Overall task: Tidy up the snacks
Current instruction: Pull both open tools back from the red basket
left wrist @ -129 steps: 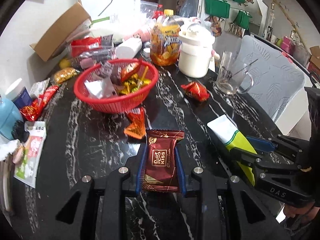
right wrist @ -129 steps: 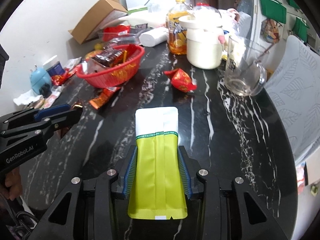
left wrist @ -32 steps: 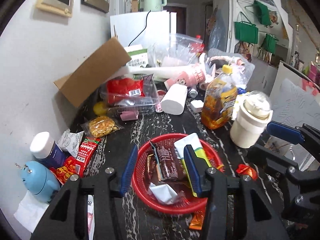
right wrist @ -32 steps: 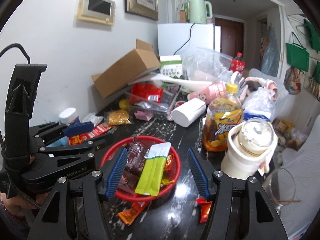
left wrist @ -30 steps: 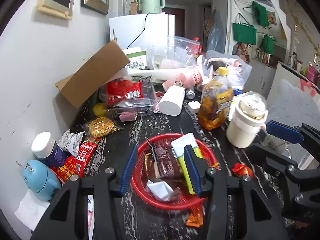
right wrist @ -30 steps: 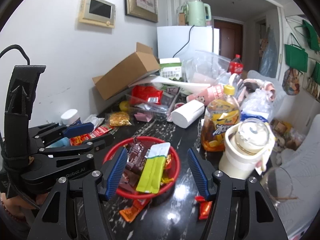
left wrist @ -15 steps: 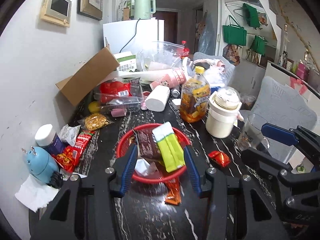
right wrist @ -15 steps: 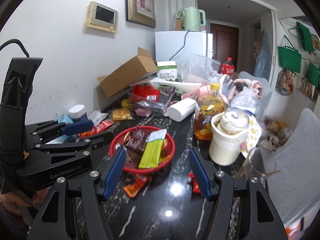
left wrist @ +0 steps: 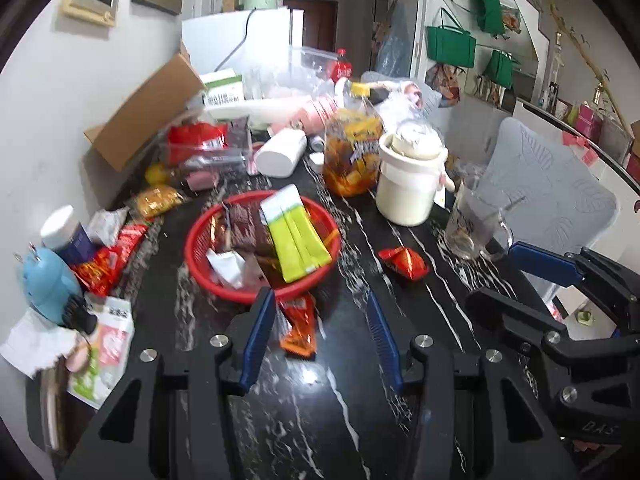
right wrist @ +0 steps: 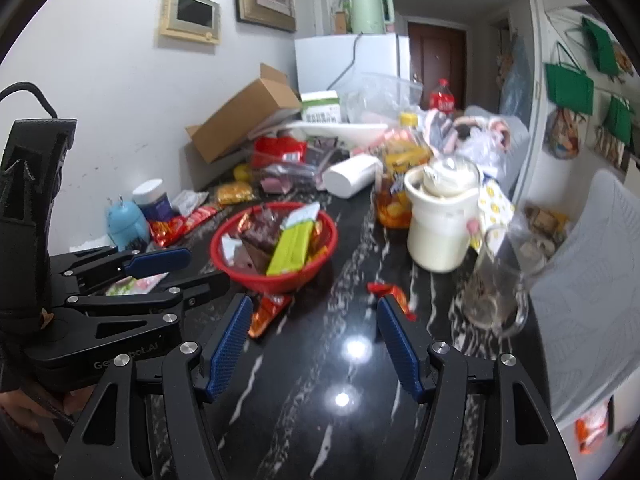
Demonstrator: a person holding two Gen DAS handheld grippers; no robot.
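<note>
Snack packets fill the round red plastic basket (left wrist: pixel 240 292), a yellow-green pouch (left wrist: pixel 298 240) on top. Bare black marble tabletop (right wrist: pixel 312 400) lies before the basket, where left gripper (left wrist: pixel 320 340) and right gripper (right wrist: pixel 314 344) hover open, empty.

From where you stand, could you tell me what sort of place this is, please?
Most likely a home kitchen or dining corner: a small white fridge with a green kettle on top, a cluttered black marble table, and a dark entrance door behind.
</note>
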